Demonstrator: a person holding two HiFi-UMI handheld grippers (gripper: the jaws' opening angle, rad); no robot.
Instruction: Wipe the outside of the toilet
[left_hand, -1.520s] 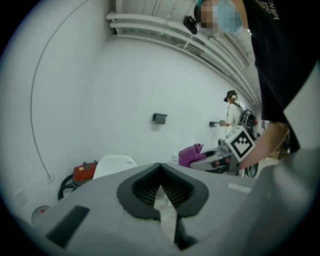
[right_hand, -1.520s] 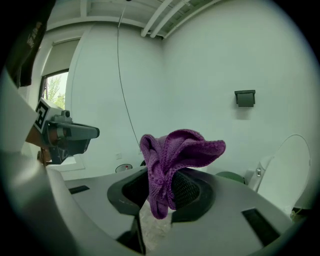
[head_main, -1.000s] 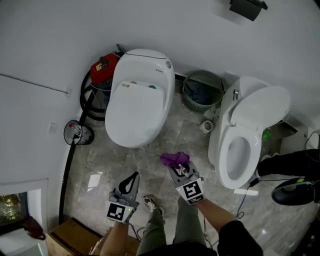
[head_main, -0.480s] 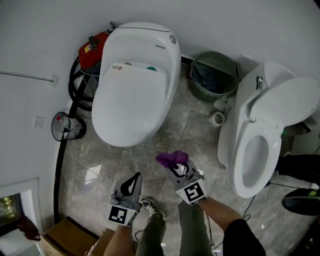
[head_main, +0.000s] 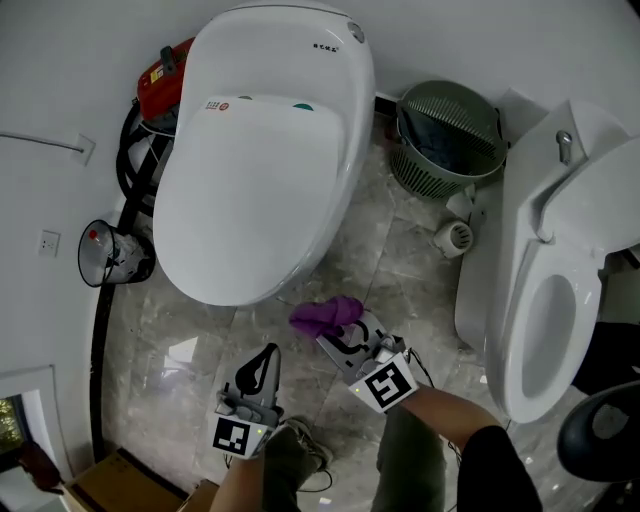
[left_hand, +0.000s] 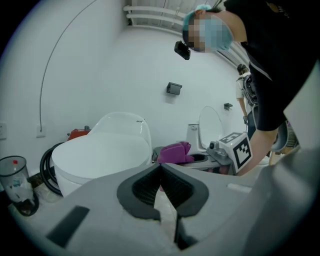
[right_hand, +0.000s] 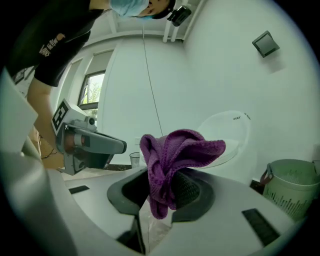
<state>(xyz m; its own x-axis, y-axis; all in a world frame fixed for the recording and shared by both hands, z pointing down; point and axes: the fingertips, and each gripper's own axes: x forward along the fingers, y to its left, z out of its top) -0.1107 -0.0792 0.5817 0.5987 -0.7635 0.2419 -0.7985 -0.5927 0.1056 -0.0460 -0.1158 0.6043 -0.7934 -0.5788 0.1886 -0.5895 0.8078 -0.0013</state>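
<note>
**Cloth in R jaws, just short of toilet's near rim**

R gripper (head_main: 336, 338) has its jaws clamped on a bunched purple cloth (head_main: 325, 315). The cloth sits just off the near rim of the toilet (head_main: 260, 170); can't tell if it touches. Only a strip of floor shows btw them.

L gripper (head_main: 268, 352) is nearer & to the left, jaws pressed together w/ nothing in them.

The toilet's lid is down.

- **Left of toilet:** red appliance (head_main: 160, 78) & looped black hose (head_main: 122, 170), wedged btw bowl & left wall. A clear container w/ a red bit (head_main: 105, 255) stands on the floor nr them.
- **Right of toilet:** green basket (head_main: 450, 140) at the far side, w/ a small white roll (head_main: 456, 238) just nearer. A 2nd toilet (head_main: 520, 290), lid up, stands at the right.
- **Near left corner:** cardboard box (head_main: 110, 485).

Floor (head_main: 390, 265) is glossy grey marble-look tile. Walls (head_main: 60, 60) are plain white.
</note>
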